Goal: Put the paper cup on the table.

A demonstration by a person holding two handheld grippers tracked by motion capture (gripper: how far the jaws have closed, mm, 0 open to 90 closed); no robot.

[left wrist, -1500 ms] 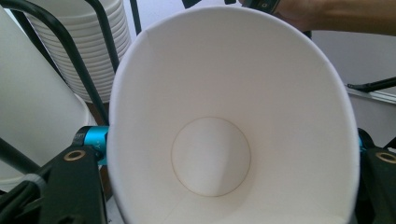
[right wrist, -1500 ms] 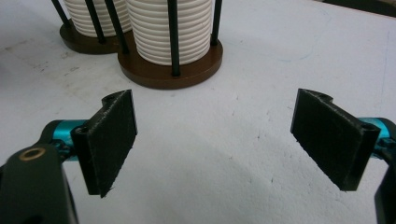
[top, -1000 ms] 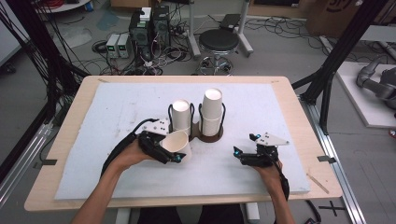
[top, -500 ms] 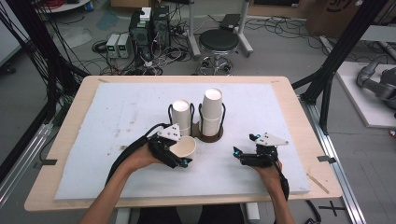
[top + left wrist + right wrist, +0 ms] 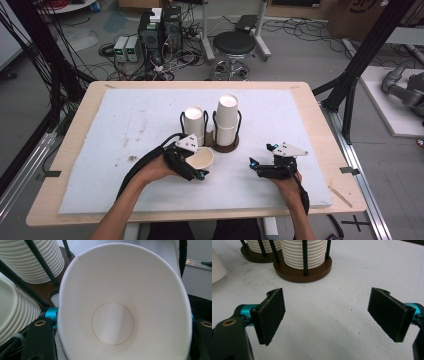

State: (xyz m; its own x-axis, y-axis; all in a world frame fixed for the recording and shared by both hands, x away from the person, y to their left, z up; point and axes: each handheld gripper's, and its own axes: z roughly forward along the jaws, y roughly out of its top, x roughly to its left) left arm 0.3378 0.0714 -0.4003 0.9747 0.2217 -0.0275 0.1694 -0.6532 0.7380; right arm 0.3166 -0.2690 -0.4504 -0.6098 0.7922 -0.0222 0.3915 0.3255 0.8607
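Observation:
A white paper cup lies tilted in my left gripper, which is shut on its sides just in front of the cup holder. The left gripper view looks straight into the cup's bare inside, with a black finger at its lower left. Two stacks of white paper cups stand in a wire holder on brown bases: a shorter stack at left and a taller stack at right. My right gripper rests low on the mat to the right, open, with bare mat between its pads.
A white mat covers the wooden table. In the right gripper view the nearer stack and its base stand just ahead, and the held cup's side shows at the left edge. A stool, cables and boxes lie beyond the table.
My left gripper has carried the cup to the right and slightly nearer, stopping in front of the holder. The right gripper has stayed where it was.

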